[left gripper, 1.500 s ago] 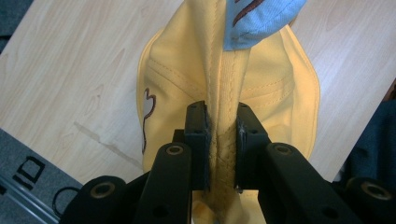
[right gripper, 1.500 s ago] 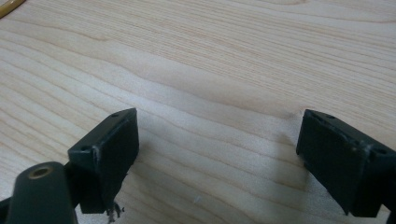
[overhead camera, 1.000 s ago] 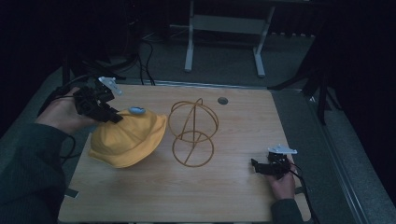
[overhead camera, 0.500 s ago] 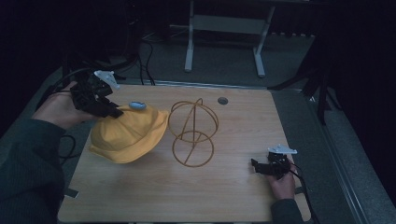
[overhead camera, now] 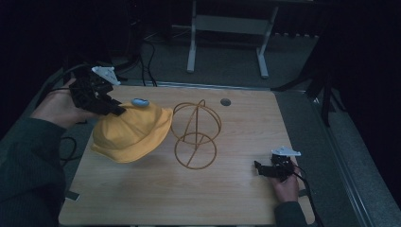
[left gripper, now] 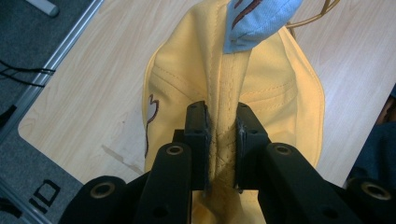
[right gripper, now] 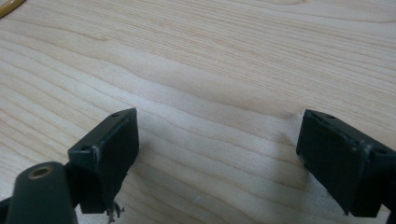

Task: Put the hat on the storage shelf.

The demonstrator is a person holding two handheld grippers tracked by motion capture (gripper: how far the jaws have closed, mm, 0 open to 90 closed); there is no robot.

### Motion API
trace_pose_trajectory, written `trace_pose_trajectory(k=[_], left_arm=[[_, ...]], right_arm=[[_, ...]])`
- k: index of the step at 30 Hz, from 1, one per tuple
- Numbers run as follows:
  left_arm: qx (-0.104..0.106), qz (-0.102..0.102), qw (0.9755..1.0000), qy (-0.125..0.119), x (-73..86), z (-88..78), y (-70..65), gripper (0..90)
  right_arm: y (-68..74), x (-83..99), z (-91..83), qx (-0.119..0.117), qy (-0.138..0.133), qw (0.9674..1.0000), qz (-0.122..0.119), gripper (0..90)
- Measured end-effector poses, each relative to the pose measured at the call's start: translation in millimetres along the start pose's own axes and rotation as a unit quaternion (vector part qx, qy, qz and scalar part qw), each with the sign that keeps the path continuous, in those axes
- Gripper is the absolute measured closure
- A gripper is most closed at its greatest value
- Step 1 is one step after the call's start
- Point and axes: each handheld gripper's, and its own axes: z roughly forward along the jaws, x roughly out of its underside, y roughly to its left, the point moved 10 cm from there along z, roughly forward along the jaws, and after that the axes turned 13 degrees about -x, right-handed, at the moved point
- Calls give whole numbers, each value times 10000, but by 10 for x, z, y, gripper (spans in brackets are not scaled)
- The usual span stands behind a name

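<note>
Yellow cotton bucket hat (overhead camera: pixel 130 135) with pale blue tab: now lifted and carried nearer the gold wire stand (overhead camera: pixel 195 135) than a second ago, likely for placing on it. Pinched at a seam by left gripper (left gripper: pixel 221 140). Right gripper (right gripper: pixel 217 158) rested on the wooden surface (overhead camera: pixel 236 198), jaws wide, empty. No legible writing.

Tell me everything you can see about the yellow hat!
The yellow hat is soft stitched cloth with a round floppy brim and a seam running over its crown. A light blue fabric tag with dark red marks sticks out near the top, and a small white shape edged in dark red sits on one side. The left tongs pinch a fold of its cloth, holding it tilted over the wooden table, beside a wire stand.
</note>
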Motion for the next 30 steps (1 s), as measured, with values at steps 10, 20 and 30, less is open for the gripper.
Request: trace_pose_trajectory(k=[10,20,30], left_arm=[[-21,-6,9999,-159,-86,-41,-3,787],[-17,20,9996,-277,-158,-96,-10,786],[37,35,9991,-418,-228,-132,-27,788]], right_arm=[[-2,0,0,1,3,10000,-11,130],[0,0,0,0,1,10000,3,130],[-3,1,-1,2,8,10000,-13,130]])
